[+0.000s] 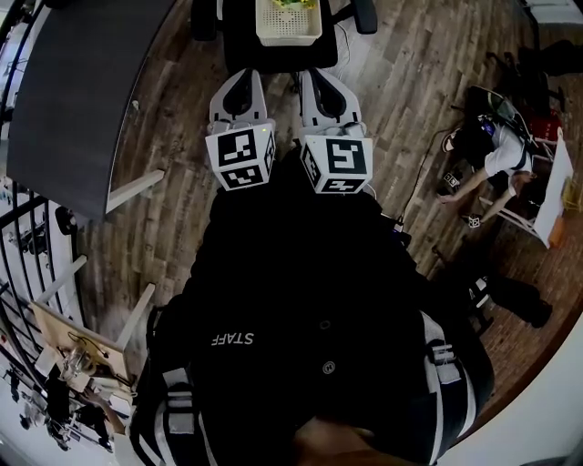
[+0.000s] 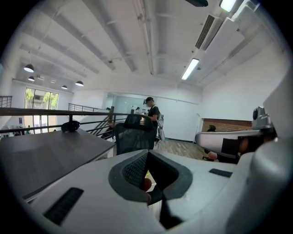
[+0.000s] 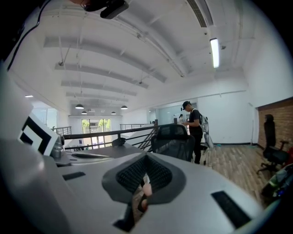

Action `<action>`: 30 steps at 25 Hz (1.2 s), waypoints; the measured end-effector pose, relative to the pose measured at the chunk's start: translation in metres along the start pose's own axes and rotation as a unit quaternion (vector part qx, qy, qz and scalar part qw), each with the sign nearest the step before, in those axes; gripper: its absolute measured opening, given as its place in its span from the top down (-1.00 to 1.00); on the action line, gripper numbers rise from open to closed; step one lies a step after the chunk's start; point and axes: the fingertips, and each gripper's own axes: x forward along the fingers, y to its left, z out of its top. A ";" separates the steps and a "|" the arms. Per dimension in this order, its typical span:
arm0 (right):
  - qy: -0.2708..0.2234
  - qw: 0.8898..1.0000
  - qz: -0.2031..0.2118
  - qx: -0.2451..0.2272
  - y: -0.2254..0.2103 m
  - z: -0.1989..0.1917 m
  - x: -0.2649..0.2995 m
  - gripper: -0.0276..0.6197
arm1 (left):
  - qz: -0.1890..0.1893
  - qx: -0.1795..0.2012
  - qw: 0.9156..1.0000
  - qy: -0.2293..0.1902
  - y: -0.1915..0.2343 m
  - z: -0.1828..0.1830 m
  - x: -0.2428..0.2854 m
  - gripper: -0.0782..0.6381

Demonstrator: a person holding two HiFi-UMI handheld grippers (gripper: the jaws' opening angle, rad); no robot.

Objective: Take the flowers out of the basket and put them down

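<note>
A white slatted basket (image 1: pixel 288 27) stands on the seat of a black office chair (image 1: pixel 239 45) at the top of the head view, with yellow-green flowers (image 1: pixel 291 4) showing in it at the frame's edge. My left gripper (image 1: pixel 240 76) and right gripper (image 1: pixel 321 76) are side by side just short of the chair and point at it. Both are shut with nothing held. In the left gripper view the left gripper (image 2: pixel 149 176) has its pads together. The right gripper (image 3: pixel 144 178) looks the same in the right gripper view. Neither gripper touches the basket.
A dark grey table (image 1: pixel 82 91) stretches along the left of the wooden floor. A person (image 1: pixel 501 155) crouches among bags at the right. Another person (image 3: pixel 194 123) stands behind the mesh chair back (image 3: pixel 174 139). A railing (image 2: pixel 55 112) runs beyond the table.
</note>
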 end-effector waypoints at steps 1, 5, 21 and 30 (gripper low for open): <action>0.001 1.000 0.002 -0.002 0.003 -0.001 0.004 0.87 | 0.002 -0.001 1.000 0.001 0.004 -0.001 0.001 0.78; 0.000 1.000 0.005 -0.004 0.006 0.003 0.016 0.87 | 0.004 -0.004 1.000 0.005 0.014 0.000 0.010 0.78; 0.032 0.999 0.022 0.036 -0.063 -0.002 0.143 0.87 | 0.021 0.008 0.998 0.054 0.035 0.003 0.148 0.78; 0.063 0.996 0.030 0.050 -0.130 -0.007 0.234 0.87 | 0.045 0.017 0.996 0.070 0.046 0.014 0.250 0.77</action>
